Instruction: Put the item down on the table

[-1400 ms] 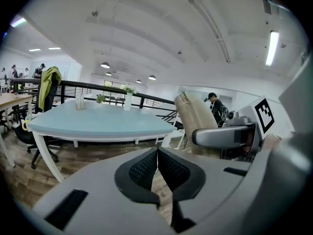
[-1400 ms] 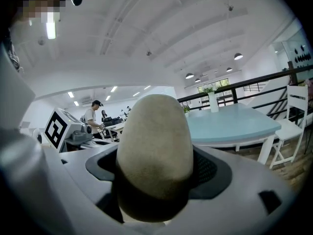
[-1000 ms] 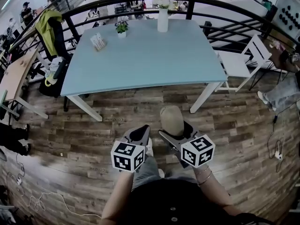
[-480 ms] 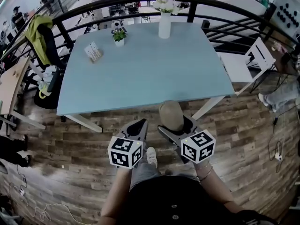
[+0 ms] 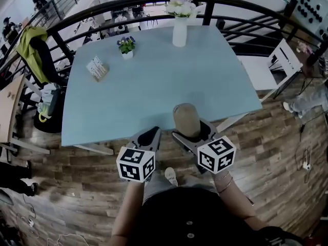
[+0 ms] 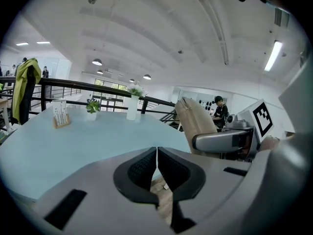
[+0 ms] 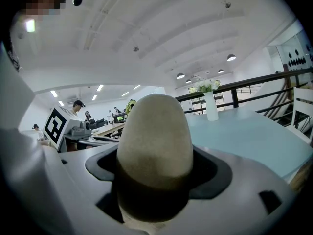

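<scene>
A beige, rounded fabric item (image 5: 186,119) stands upright between the jaws of my right gripper (image 5: 191,135), which is shut on it, just over the near edge of the light-blue table (image 5: 159,81). The same item (image 7: 154,146) fills the middle of the right gripper view, and the left gripper view shows it (image 6: 195,124) at the right. My left gripper (image 5: 149,137) is beside it on the left at the table's near edge, shut with nothing between its jaws. In its own view, the left gripper (image 6: 157,166) has its pads touching.
At the far side of the table stand a white vase with flowers (image 5: 179,24), a small potted plant (image 5: 126,47) and a card holder (image 5: 96,68). A black railing (image 5: 241,6) curves behind it. A white chair (image 5: 269,68) is at the right, and a chair with a yellow jacket (image 5: 31,47) at the left.
The table has come nearer in the head view. Both grippers, first over the wooden floor, now reach the table's near edge. The right gripper still holds the beige item.
</scene>
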